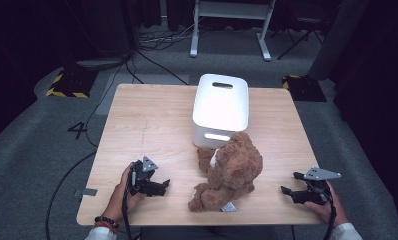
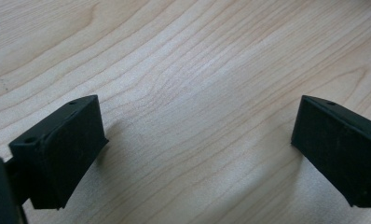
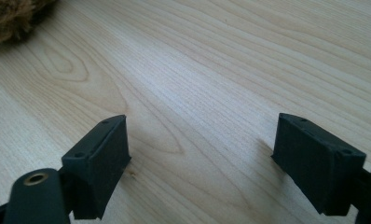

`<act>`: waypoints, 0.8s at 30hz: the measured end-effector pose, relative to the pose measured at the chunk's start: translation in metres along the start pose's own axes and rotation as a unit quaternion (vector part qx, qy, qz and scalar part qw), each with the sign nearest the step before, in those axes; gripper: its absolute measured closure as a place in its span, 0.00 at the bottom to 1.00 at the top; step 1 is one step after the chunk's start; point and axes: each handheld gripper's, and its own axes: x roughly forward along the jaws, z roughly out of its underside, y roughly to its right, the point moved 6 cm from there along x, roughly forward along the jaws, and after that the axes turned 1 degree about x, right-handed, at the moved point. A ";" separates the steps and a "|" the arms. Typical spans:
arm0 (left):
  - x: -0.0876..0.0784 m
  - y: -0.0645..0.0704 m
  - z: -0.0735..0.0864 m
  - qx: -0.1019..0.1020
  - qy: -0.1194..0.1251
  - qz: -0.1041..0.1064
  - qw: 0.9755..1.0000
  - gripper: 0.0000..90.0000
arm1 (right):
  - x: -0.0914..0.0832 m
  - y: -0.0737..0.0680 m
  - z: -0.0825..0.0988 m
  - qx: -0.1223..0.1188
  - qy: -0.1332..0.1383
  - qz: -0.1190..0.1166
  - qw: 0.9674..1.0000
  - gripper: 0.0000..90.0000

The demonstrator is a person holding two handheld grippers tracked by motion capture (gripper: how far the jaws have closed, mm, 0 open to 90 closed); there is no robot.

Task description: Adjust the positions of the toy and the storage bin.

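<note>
A brown teddy bear [image 1: 232, 170] sits slumped on the wooden table [image 1: 147, 120], leaning against the front of an upturned white bin [image 1: 220, 107]. My left gripper [image 1: 162, 186] rests low at the table's front left and points toward the bear. Its jaws stand wide apart over bare wood [image 2: 197, 144] with nothing between them. At the front right, my right gripper [image 1: 290, 182] also faces the bear, open and empty [image 3: 200, 154]. A tuft of the bear's fur [image 3: 11, 16] shows at the top left of the right gripper view.
The white bin has a slot handle on its top and another on its front wall. Bare wood lies on both sides of the bear. Cables, a yellow-and-black striped block [image 1: 67, 82] and a white desk frame [image 1: 229, 25] are on the floor beyond the table.
</note>
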 end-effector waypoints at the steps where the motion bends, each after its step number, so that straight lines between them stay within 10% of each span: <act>1: 0.000 0.000 0.000 0.000 0.000 0.000 1.000 0.00 | 0.000 0.000 0.000 0.000 0.000 0.000 1.000 0.20; 24: -0.005 -0.002 0.001 0.001 -0.001 0.004 1.000 0.08 | 0.001 0.001 -0.001 0.002 -0.003 0.004 1.000 0.18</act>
